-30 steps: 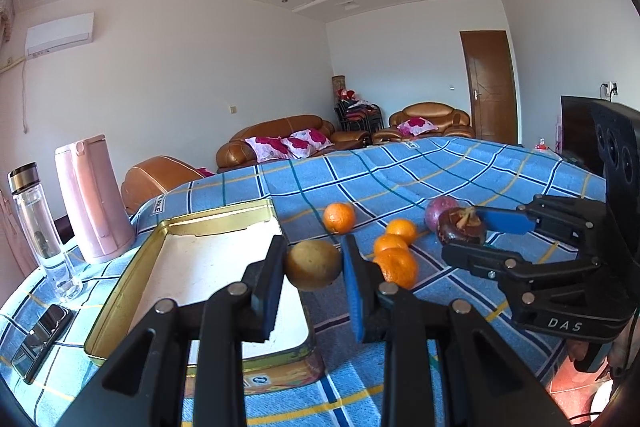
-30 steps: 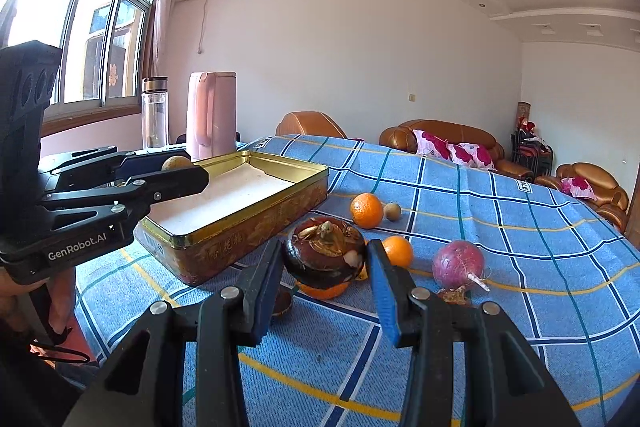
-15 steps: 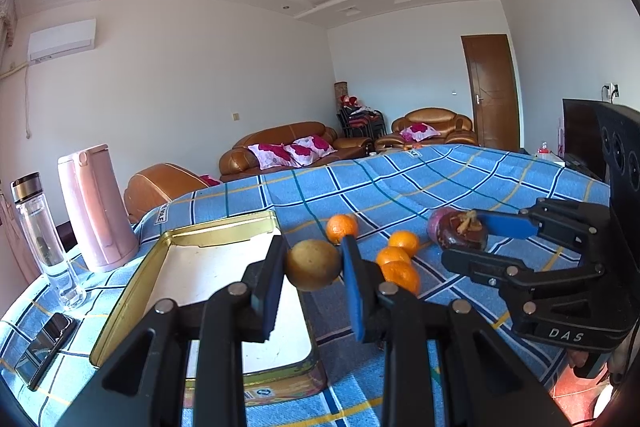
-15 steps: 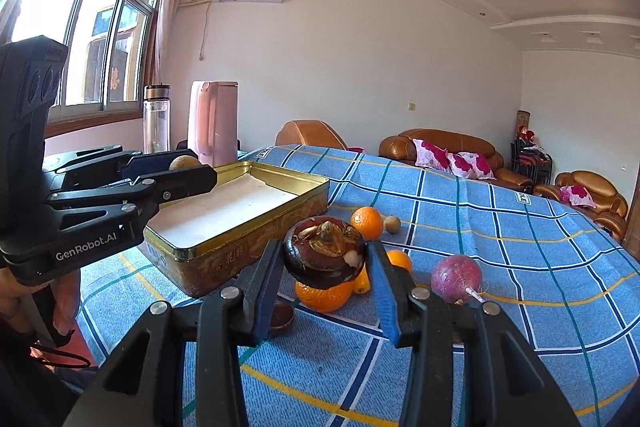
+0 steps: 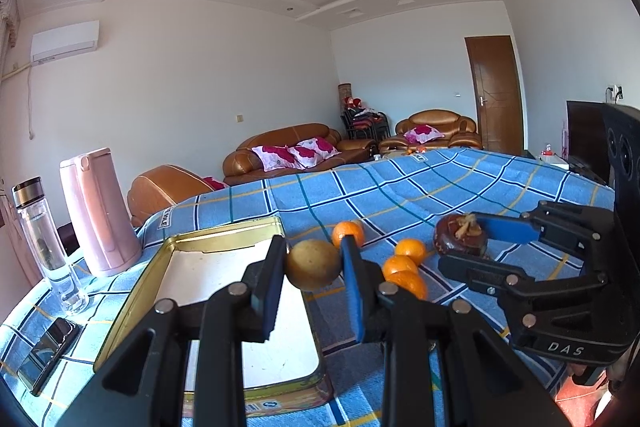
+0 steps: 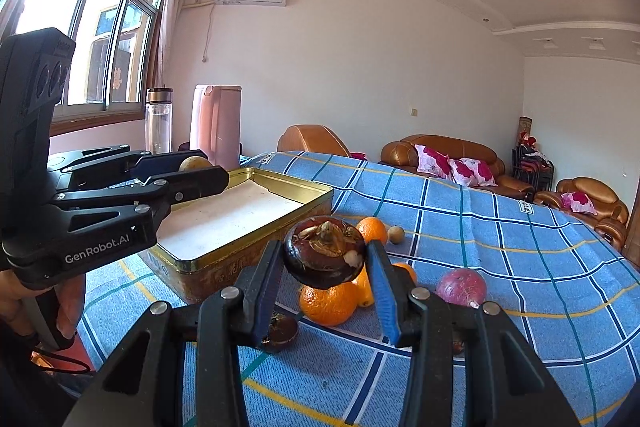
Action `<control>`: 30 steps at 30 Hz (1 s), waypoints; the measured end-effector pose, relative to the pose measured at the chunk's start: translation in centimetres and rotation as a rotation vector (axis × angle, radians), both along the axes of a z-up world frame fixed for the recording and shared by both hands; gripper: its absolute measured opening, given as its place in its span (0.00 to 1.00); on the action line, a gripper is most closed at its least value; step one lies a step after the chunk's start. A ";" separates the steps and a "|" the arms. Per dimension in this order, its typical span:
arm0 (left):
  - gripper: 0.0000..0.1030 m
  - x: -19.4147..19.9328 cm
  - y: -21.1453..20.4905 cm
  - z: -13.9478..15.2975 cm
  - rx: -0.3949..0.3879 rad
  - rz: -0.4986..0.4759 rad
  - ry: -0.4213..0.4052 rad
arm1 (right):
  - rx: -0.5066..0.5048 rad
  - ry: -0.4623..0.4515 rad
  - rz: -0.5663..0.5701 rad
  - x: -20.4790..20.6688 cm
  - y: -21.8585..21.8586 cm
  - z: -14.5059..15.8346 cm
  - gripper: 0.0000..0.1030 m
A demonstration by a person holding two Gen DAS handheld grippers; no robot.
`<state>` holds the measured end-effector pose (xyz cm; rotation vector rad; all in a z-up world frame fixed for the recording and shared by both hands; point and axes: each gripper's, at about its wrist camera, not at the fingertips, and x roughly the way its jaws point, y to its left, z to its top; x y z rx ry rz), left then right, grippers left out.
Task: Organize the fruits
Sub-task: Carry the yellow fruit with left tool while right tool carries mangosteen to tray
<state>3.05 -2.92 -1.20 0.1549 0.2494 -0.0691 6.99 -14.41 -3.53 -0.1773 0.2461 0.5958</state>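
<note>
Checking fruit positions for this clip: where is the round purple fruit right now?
In the right wrist view, the purple fruit lies on the blue checked cloth at lower right, just right of the oranges, outside the gold tin.

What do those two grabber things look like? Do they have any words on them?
Both are black plastic claws with silver rivets and blue pads inside the fingers. The left gripper has white letters reading GenRobot.AI on its side, seen from the right wrist camera. The right gripper has DAS printed on its side. Each has a tall black block behind it, and a thin black cord hangs under the left one.
</note>
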 end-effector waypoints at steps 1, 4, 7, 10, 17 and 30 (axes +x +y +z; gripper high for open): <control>0.28 0.1 0.0 0.1 0.000 0.003 0.001 | 0.001 0.001 0.002 0.1 0.1 0.1 0.43; 0.28 0.4 0.3 0.3 -0.007 0.012 0.003 | 0.001 0.003 0.008 0.4 0.3 0.3 0.43; 0.28 0.6 0.5 0.4 -0.009 0.020 0.005 | -0.002 -0.002 0.014 0.5 0.7 0.7 0.43; 0.28 0.9 0.8 0.6 -0.014 0.029 0.008 | -0.003 -0.005 0.021 0.7 1.0 1.0 0.43; 0.28 1.5 1.8 0.7 -0.023 0.051 0.015 | -0.012 -0.005 0.042 1.4 2.0 1.9 0.43; 0.28 3.0 4.5 0.4 -0.039 0.123 0.060 | -0.054 0.004 0.101 3.4 5.4 3.6 0.43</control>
